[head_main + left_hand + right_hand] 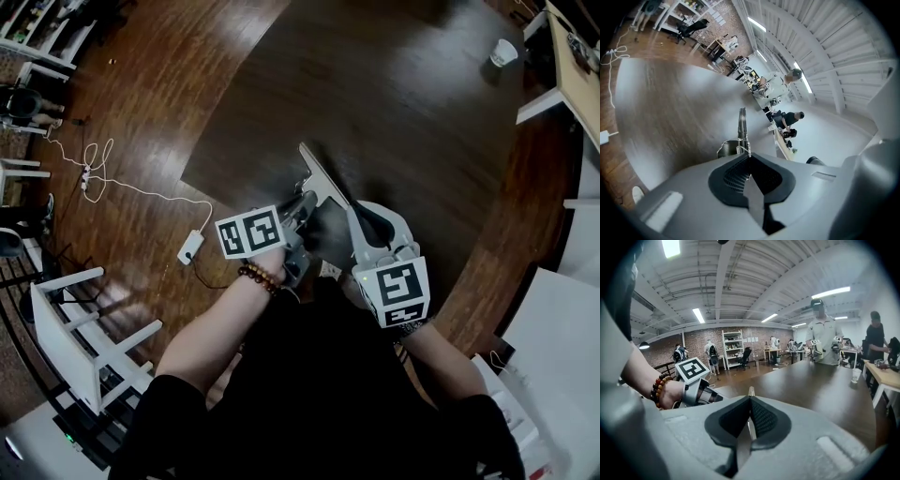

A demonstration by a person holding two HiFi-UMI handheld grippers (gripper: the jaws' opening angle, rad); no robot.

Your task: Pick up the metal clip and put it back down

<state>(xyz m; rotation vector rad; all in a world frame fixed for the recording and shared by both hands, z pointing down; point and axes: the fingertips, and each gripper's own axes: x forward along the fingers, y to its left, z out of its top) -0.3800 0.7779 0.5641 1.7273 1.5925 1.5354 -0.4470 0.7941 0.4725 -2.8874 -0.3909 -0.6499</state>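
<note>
The left gripper (749,156) has its fingers (689,197) pinched shut on the metal clip (742,124); the clip looks lifted just clear of the counter (670,108), over its near edge, spring at the fingertips and long arm jutting out ahead; the bite seems shallow, so hold it level, lower it straight onto the counter, and release only once it rests; the right gripper (750,398), fingers pressed together, only a thin bright sliver at their tips, should hold clear.
</note>
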